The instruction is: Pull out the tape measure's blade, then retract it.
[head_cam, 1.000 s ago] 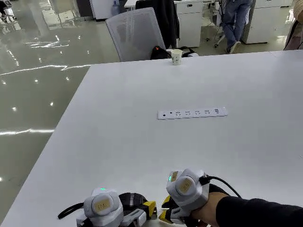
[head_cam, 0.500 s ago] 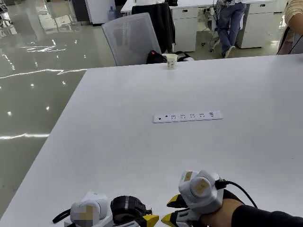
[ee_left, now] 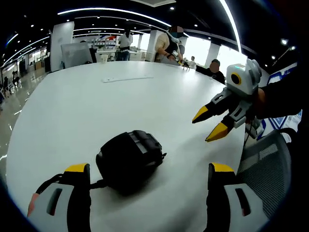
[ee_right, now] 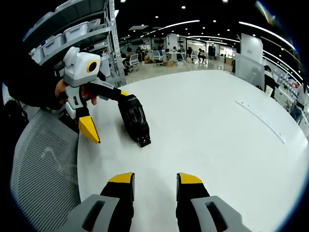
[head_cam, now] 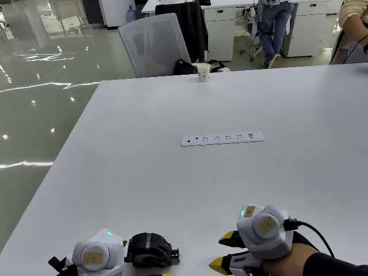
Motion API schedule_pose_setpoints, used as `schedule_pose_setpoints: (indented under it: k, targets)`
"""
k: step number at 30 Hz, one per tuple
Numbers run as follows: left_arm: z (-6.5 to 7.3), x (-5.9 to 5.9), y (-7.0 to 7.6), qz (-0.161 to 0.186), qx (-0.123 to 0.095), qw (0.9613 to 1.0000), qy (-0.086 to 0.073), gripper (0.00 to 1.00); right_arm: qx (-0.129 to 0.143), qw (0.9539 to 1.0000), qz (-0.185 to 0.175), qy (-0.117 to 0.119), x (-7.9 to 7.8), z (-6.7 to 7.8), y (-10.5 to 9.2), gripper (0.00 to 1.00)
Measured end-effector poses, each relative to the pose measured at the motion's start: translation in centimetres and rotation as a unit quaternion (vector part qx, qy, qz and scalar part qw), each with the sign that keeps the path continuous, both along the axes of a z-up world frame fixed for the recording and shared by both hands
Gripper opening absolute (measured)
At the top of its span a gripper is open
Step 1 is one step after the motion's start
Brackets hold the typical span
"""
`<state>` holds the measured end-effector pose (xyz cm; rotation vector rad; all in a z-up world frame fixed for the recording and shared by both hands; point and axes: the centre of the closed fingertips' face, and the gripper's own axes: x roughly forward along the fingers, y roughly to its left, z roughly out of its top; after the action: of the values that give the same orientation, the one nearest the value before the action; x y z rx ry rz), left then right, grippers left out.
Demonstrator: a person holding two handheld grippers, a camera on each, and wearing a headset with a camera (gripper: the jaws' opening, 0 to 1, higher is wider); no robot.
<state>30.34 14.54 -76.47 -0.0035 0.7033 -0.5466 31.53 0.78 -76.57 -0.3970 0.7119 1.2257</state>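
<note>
1. Head view: white table [head_cam: 172, 172], with a power strip [head_cam: 222, 138] lying mid-table.
2. Left gripper [ee_left: 148, 166]: jaws spread wide, gripping nothing.
3. Right gripper [ee_right: 154, 178]: jaws a little apart, empty, well to the right of the left gripper.
4. Black tape measure [ee_left: 129, 157]: on the table near the front edge, between the left gripper's jaws.
5. Paper cup [head_cam: 203, 71]: at the far edge.

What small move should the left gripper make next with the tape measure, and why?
Probably close the left gripper on the tape measure. Its jaws stand wide open with the case lying between them on the table, unheld; the right gripper is open and apart from it.
</note>
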Motion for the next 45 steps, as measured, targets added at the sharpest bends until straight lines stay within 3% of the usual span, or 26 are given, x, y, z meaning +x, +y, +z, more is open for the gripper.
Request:
schedule_pose_setpoints:
  k: [1,2,4,6,13,20,25,31,38,42,44,45]
  targets:
    - [-0.3,-0.7,0.0,0.004,-0.016,0.9995,0.028,0.99,0.000,1.0000,-0.002,-0.004,-0.1,0.0,-0.6,0.33]
    - [-0.4,-1.0,0.0,0.002,-0.022,0.9990,0.038,0.99,-0.001,1.0000,-0.005,-0.007,-0.1,0.0,-1.0,0.33]
    - [-0.4,-1.1,0.8,0.002,-0.008,0.9996,0.026,0.99,0.002,0.9998,-0.020,-0.001,-0.2,0.0,-2.1,0.34]
    - [-0.3,-1.6,1.2,0.001,-0.007,0.9996,0.029,0.99,-0.001,0.9997,-0.025,-0.004,-0.3,0.0,-3.2,0.35]
    - [0.3,-1.7,3.5,0.015,-0.013,0.9995,0.027,0.99,-0.009,0.9987,-0.048,-0.010,-0.2,0.1,-6.8,0.39]
    - [0.8,-2.1,4.7,0.007,-0.012,0.9994,0.032,0.99,-0.012,0.9979,-0.063,-0.015,0.1,0.6,-9.1,0.42]
    - [0.8,-2.6,5.8,-0.005,0.016,0.9993,0.032,0.99,-0.009,0.9973,-0.071,-0.016,0.3,1.1,-10.5,0.48]
    - [1.0,-3.5,6.1,-0.040,0.047,0.9978,0.024,0.99,-0.019,0.9960,-0.085,-0.016,0.3,1.0,-13.0,0.55]
    - [1.1,-4.1,6.6,-0.043,0.038,0.9979,0.032,0.99,-0.014,0.9951,-0.096,-0.013,-0.2,1.5,-14.8,0.62]
    - [1.3,-4.1,7.2,-0.039,0.039,0.9982,0.025,0.99,-0.013,0.9949,-0.099,-0.012,-0.4,1.4,-16.0,0.67]
    - [2.3,-3.7,7.3,-0.046,0.049,0.9977,-0.007,0.99,-0.013,0.9953,-0.094,-0.019,-0.6,1.4,-16.5,0.67]
    - [2.4,-3.8,7.3,-0.047,0.047,0.9978,-0.005,0.99,-0.016,0.9955,-0.090,-0.023,-0.7,1.4,-16.7,0.67]
